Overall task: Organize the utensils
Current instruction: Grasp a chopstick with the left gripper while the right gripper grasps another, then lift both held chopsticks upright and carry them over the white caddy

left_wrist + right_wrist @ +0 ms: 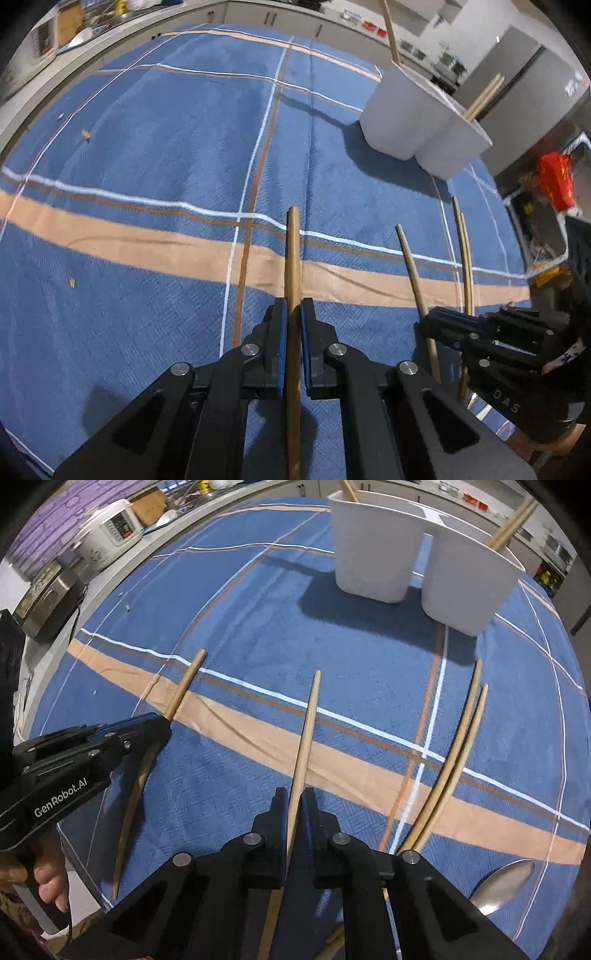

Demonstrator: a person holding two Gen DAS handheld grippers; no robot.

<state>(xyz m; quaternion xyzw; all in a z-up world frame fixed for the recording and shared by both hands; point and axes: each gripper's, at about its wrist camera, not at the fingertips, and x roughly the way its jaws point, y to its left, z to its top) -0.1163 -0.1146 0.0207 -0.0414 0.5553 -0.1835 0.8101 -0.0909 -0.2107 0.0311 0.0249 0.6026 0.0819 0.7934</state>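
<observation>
My left gripper [293,308] is shut on a wooden chopstick [293,251] that points forward over the blue plaid cloth. My right gripper [294,797] is shut on another chopstick [308,723]; it shows in the left wrist view [424,321] with its chopstick [410,262]. The left gripper [162,720] and its chopstick [186,681] show at the left of the right wrist view. Two more chopsticks [458,746] lie on the cloth to the right. A white two-compartment holder [424,554] stands ahead with chopsticks in it, also seen in the left wrist view [413,114].
A metal spoon [504,884] lies on the cloth at lower right. A rice cooker [109,531] and an appliance [48,598] stand on the counter to the left. A red bag [556,179] sits beyond the table's right edge.
</observation>
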